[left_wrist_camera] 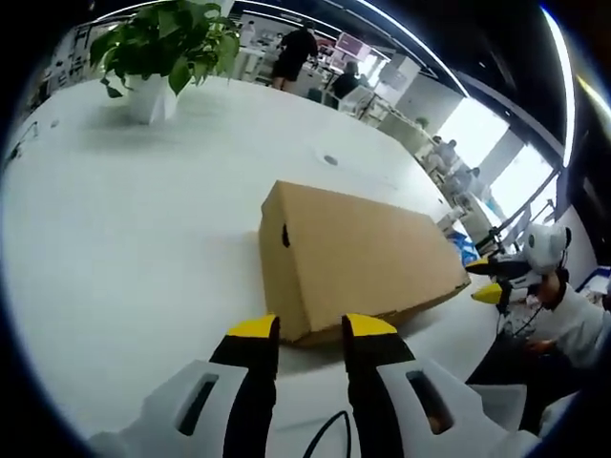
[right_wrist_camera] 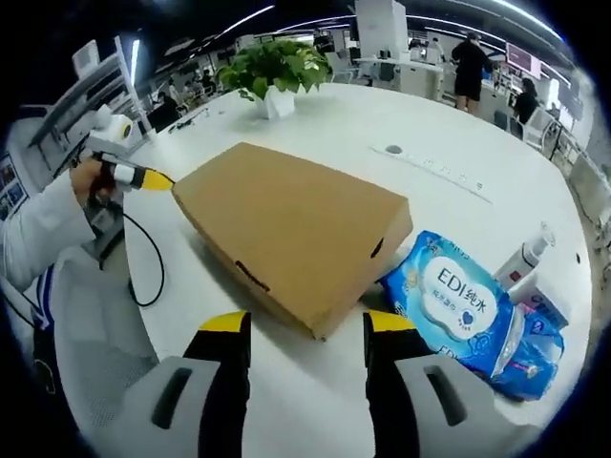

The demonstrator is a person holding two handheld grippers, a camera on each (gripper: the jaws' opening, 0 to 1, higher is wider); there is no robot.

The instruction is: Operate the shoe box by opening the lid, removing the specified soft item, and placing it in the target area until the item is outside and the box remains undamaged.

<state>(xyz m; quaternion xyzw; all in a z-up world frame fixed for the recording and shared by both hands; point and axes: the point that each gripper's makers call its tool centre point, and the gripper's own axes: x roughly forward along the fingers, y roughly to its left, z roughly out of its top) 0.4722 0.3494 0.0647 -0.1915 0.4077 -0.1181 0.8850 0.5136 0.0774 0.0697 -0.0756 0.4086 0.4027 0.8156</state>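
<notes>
Both pairs of yellow-tipped fingers stand apart with nothing between them: the left gripper (left_wrist_camera: 311,329) at 6 o'clock in the left gripper view, just short of the box's near corner, and the right gripper (right_wrist_camera: 298,324) at 6 o'clock in the right gripper view, its tips flanking the near corner of the box without touching it.

Largest is the white table (left_wrist_camera: 143,239), which carries everything. On it lies the shoe box (right_wrist_camera: 291,229), plain brown cardboard, lid closed and flat, with a small dark hole in each end wall; it sits at the centre of both views. At 4 o'clock in the right gripper view, just beside the box, lies a blue pack of tissues (right_wrist_camera: 468,310), soft and crinkled, outside the box. A potted plant (left_wrist_camera: 162,52) in a white pot stands well apart from the box, at 11 o'clock in the left gripper view. Smallest, a white bottle (right_wrist_camera: 527,256) lies near the pack at 3 o'clock.
</notes>
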